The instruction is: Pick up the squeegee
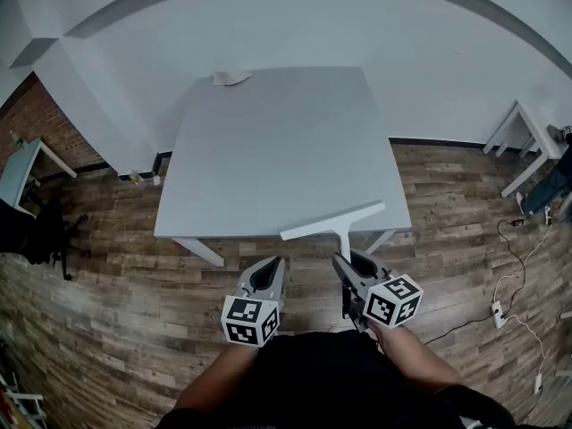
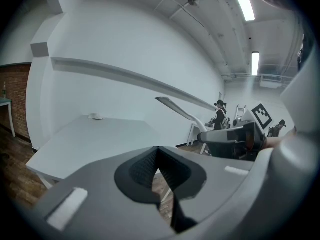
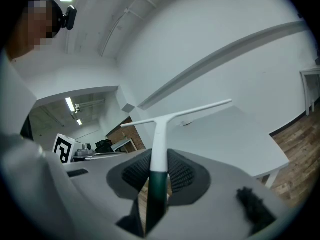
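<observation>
Right gripper view: right gripper (image 3: 159, 160) clamps squeegee (image 3: 160, 131) handle, off the table (image 3: 235, 136), pickup looks done; left gripper (image 2: 159, 154) closed, empty.

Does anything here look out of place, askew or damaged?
Nothing damaged or spilled. The one stray item is a small white scrap at the far edge of the table. The squeegee is clamped by its handle in the right claw, near the table's front edge; the left claw is shut and empty.

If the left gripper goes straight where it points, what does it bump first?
The left gripper would probably meet the white table at its near edge, though it may pass just under; depth is unclear.
</observation>
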Action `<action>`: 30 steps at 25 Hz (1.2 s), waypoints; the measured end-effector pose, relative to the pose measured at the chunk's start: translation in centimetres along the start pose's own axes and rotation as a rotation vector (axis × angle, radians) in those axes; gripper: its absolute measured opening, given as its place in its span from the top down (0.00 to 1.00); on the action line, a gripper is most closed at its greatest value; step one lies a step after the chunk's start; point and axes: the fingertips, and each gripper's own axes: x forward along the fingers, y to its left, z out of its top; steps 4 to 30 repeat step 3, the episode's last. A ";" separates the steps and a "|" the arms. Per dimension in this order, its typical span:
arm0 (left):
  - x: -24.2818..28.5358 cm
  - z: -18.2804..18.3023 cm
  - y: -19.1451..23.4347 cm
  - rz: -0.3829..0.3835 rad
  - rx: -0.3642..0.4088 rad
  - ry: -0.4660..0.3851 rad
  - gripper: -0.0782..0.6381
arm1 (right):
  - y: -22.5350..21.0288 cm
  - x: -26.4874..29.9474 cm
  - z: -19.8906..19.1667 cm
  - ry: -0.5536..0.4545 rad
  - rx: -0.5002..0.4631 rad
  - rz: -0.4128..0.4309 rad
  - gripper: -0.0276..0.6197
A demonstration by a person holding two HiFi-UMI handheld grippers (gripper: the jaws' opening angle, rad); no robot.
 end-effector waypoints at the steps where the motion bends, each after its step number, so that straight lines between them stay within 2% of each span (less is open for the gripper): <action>1: -0.1 -0.1 0.0 0.002 -0.001 0.006 0.88 | 0.1 -0.1 0.0 -0.002 0.004 0.001 0.81; 30: -0.2 -0.2 -0.1 0.005 0.000 0.017 0.88 | 0.2 -0.4 0.1 -0.006 0.010 0.002 0.81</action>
